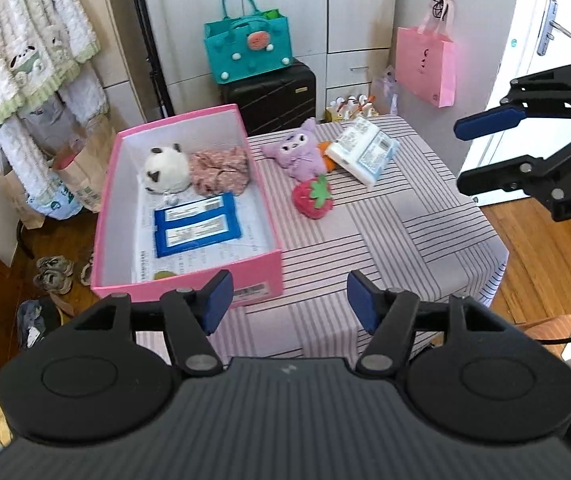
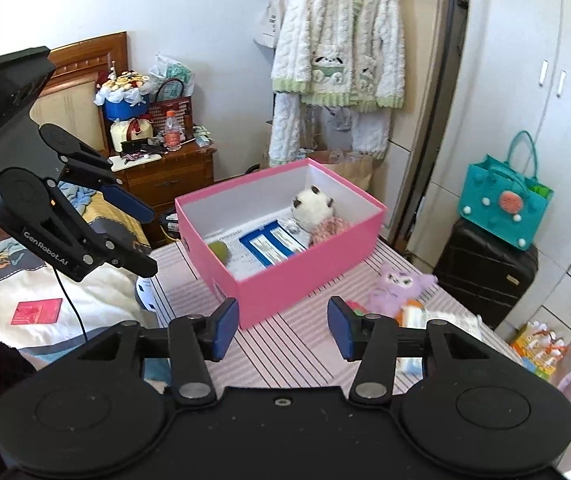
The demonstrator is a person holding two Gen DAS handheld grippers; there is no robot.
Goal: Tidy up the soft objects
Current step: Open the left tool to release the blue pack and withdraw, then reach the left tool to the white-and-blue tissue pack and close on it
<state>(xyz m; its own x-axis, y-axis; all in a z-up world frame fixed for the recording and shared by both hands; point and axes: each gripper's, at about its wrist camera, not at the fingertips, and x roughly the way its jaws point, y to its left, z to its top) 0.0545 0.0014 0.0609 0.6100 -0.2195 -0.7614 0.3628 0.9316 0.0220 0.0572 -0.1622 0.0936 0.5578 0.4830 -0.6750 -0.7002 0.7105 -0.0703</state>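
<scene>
1. A striped tablecloth (image 1: 385, 240) is seen covering the table on which everything stands.
2. A pink box (image 1: 189, 280) is placed on the left part of the table, open at the top.
3. Inside the box, a blue wipes pack (image 1: 195, 230) is laid flat on its floor, towards the near end; a white plush (image 1: 167, 168) and a pink scrunchie (image 1: 219, 170) are set side by side, touching, at the far end, and a small green item (image 2: 218, 251) is seen in the near corner.
4. Right of the box, a white tissue pack (image 1: 361, 152) is laid at a tilt at the far side of the cloth, over an orange item.
5. A purple plush (image 1: 297, 152) is found just left of that pack, near the box wall.
6. A red strawberry toy (image 1: 312, 198) is set just near of the purple plush.
7. The left gripper (image 1: 289, 300) is held above the near table edge, fingers apart, nothing between them.
8. The right gripper (image 2: 283, 326) is likewise held apart and empty, above the cloth near the box.
</scene>
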